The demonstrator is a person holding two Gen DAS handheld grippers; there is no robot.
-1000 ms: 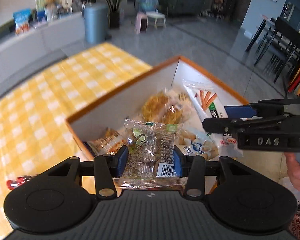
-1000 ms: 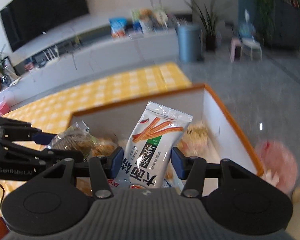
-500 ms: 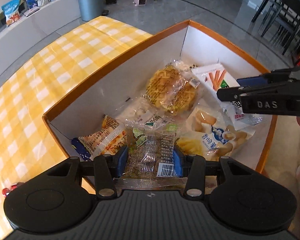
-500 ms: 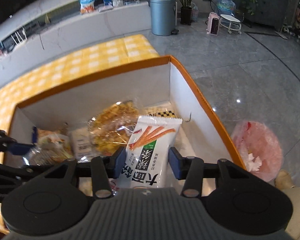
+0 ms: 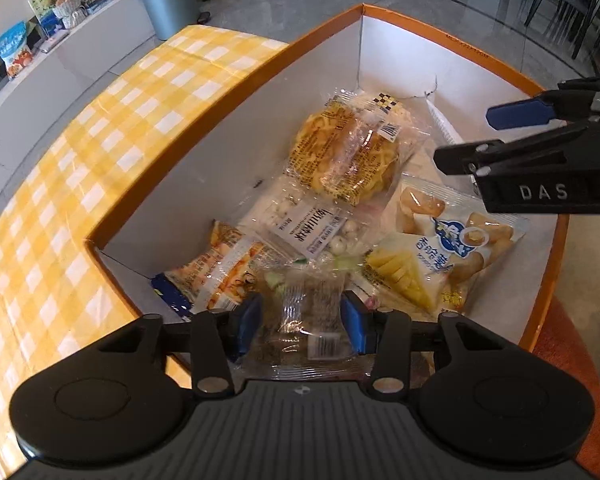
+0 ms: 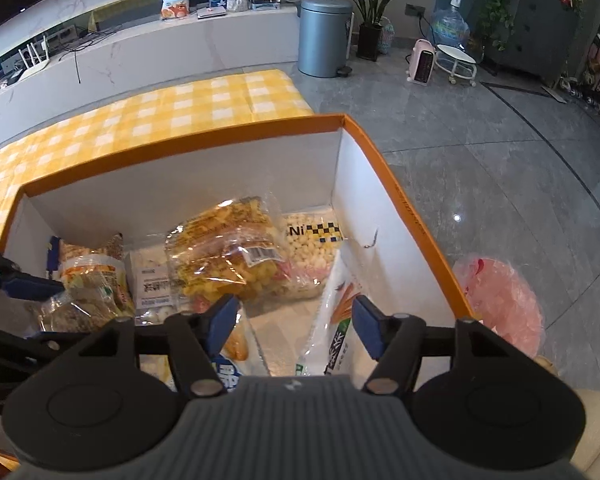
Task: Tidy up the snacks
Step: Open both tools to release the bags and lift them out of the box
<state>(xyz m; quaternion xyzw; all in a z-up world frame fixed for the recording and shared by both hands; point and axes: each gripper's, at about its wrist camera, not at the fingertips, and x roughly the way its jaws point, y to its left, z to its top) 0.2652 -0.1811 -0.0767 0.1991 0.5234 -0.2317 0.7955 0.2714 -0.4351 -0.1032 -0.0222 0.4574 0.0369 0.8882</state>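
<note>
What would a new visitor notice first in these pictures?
First, the orange-rimmed box full of snack packets, on the yellow checked cloth. Then the left gripper, holding a clear packet over the box's near edge, while the right gripper stands open over the carrot-stick packet.

Table surface covered by yellow-and-white checked cloth (image 5: pixel 112 128). Directly on it: one open box with orange rim (image 6: pixel 188 142) and white inner walls, standing at the table's end nearest the grey tiled floor (image 6: pixel 480 152). The box's right wall lies along that edge. Cloth lies flat, with a fold crease running across it near the far end. On the floor, just beside the box's right wall, a pink translucent bag (image 6: pixel 500 300).
</note>
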